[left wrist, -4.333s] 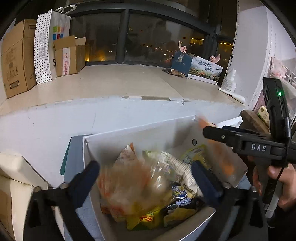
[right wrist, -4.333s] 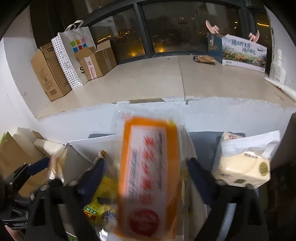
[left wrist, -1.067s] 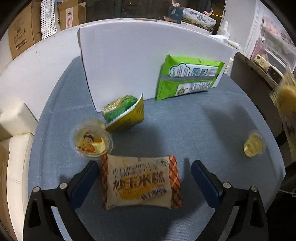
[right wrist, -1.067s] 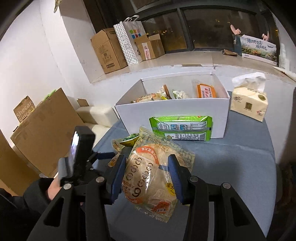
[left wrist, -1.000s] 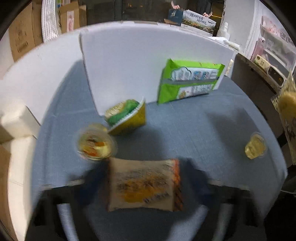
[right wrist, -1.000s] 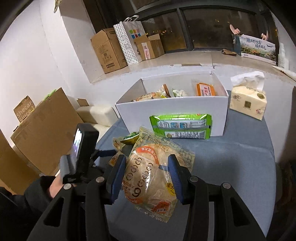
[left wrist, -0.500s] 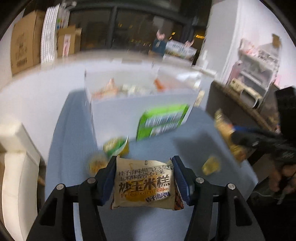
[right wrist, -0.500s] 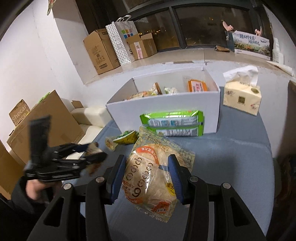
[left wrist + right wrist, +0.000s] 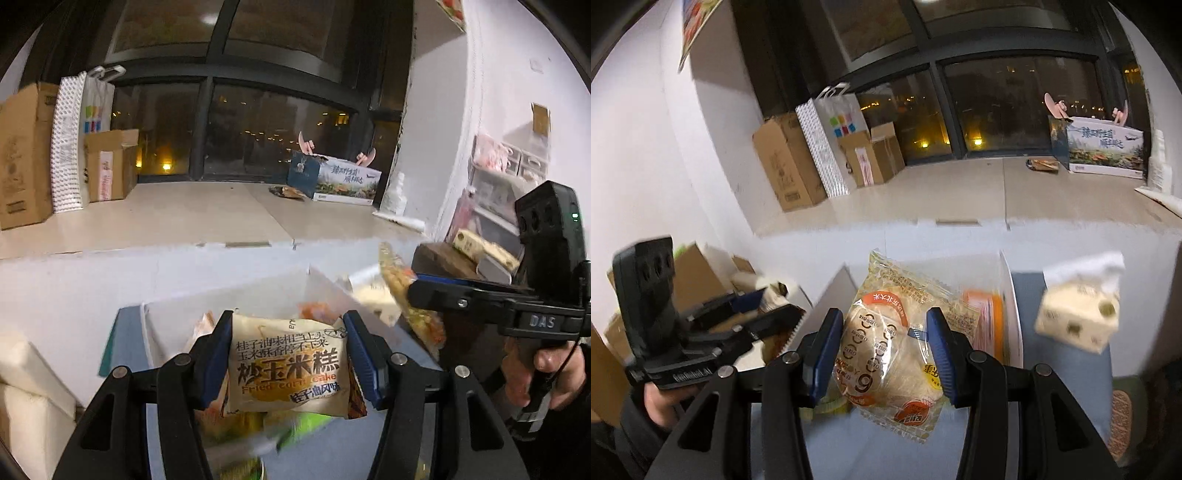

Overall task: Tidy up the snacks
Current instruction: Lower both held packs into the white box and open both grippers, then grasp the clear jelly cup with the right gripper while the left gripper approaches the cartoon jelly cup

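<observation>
A second ago the fried corn cake packet [image 9: 288, 369] lies flat on the table; now the left gripper [image 9: 287, 360] clamps it above the white box [image 9: 173, 317]. The bread packet [image 9: 890, 350] (gripped throughout by the right gripper [image 9: 884, 349]) now hangs at the box's near edge.

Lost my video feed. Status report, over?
Left gripper shut on corn cake pack. Right gripper shut on bread pack. Both above white box. Nothing blocking.

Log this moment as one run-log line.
left gripper: shut on corn cake packet | right gripper: shut on bread packet | both above white box
</observation>
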Available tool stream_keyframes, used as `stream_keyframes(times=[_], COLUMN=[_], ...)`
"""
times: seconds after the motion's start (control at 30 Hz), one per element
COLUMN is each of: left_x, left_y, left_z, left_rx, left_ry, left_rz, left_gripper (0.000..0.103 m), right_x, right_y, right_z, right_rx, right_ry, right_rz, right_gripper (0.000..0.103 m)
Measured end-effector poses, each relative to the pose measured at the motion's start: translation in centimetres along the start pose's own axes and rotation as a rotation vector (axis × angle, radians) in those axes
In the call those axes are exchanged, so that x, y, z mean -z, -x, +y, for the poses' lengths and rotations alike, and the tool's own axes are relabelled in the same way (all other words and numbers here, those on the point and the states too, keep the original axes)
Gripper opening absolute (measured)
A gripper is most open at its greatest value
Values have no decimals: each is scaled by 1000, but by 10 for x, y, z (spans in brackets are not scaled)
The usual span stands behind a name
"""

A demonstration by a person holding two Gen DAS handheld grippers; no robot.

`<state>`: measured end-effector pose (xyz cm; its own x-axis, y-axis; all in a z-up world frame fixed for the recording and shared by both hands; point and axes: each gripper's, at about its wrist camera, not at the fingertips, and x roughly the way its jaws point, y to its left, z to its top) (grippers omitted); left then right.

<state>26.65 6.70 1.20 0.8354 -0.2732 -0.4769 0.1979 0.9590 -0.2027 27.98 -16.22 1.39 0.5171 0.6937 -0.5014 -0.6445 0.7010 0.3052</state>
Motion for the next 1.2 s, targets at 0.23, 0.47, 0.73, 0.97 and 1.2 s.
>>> stream_keyframes(times=[0.23, 0.47, 0.73, 0.97, 1.2], left_x=[-20, -3, 14, 19, 39], left_y=[-53, -75, -54, -25, 20], left_z=[28, 56, 51, 30, 2], left_rx=[-69, -122, -136, -141, -112], left_ry=[0, 78, 56, 5, -34], left_rz=[40, 120, 109, 79, 39], left_gripper=[69, 103, 103, 103, 103], right_x=[-44, -42, -31, -22, 8], right_y=[-73, -103, -93, -64, -7], right_z=[-36, -64, -75, -57, -23], right_rx=[-7, 1, 6, 21, 9], right_ry=[-86, -179, -245, -188, -83], right_rz=[58, 61, 51, 18, -25], right_gripper=[53, 103, 103, 103, 103])
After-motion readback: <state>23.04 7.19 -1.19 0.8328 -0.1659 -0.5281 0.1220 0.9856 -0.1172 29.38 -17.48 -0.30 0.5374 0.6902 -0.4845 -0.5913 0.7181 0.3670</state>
